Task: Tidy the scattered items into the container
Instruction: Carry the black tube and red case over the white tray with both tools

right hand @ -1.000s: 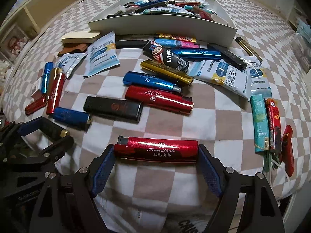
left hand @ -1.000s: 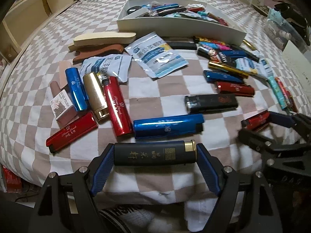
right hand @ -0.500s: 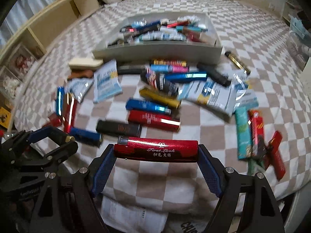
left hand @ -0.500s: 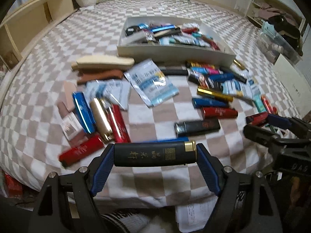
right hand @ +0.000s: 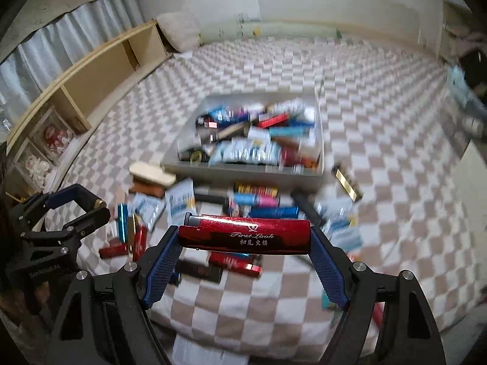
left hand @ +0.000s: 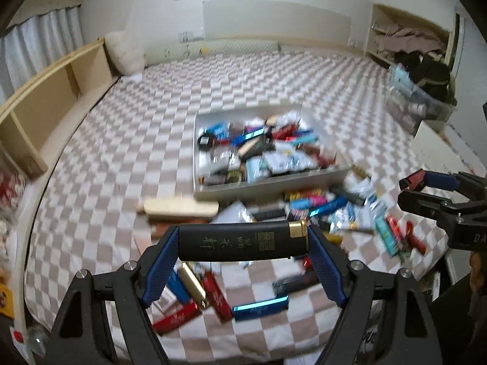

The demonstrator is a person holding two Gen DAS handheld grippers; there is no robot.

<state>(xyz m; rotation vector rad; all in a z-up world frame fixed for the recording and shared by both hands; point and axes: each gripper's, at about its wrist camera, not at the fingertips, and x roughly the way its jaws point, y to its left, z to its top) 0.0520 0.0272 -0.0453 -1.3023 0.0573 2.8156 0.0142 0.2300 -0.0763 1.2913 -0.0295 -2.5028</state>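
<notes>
1. The left gripper [left hand: 243, 241] has its jaws pinching a black lighter [left hand: 242, 241] end to end, gold cap toward the right pad.
2. The right gripper [right hand: 245, 238] has its jaws pinching a red lighter [right hand: 243, 236] the same way, lengthwise between the blue pads, its printed side facing the camera.
3. Both lighters hang in the air above the near edge of the bed [left hand: 146, 115], which has a brown-and-white checked cover.
4. The white box [left hand: 271, 182] sits on the bed beyond the held lighters, already filled with a jumble of lighters and packets.
5. Loose items [left hand: 319, 205] lie just in front of the box's near wall: coloured lighters, pale packets and a beige flat piece [left hand: 181, 206] to the left.
6. More lighters [left hand: 213, 295] lie under the left gripper, among them red, gold and blue ones.
7. In the right wrist view, the left gripper appears at the left edge; in the left wrist view, the right gripper appears at the right edge.
8. The scattered pile and the box's contents are blurred, so single items there are hard to tell apart.
9. A wooden shelf [right hand: 100, 70] runs along the bed's left side.
</notes>
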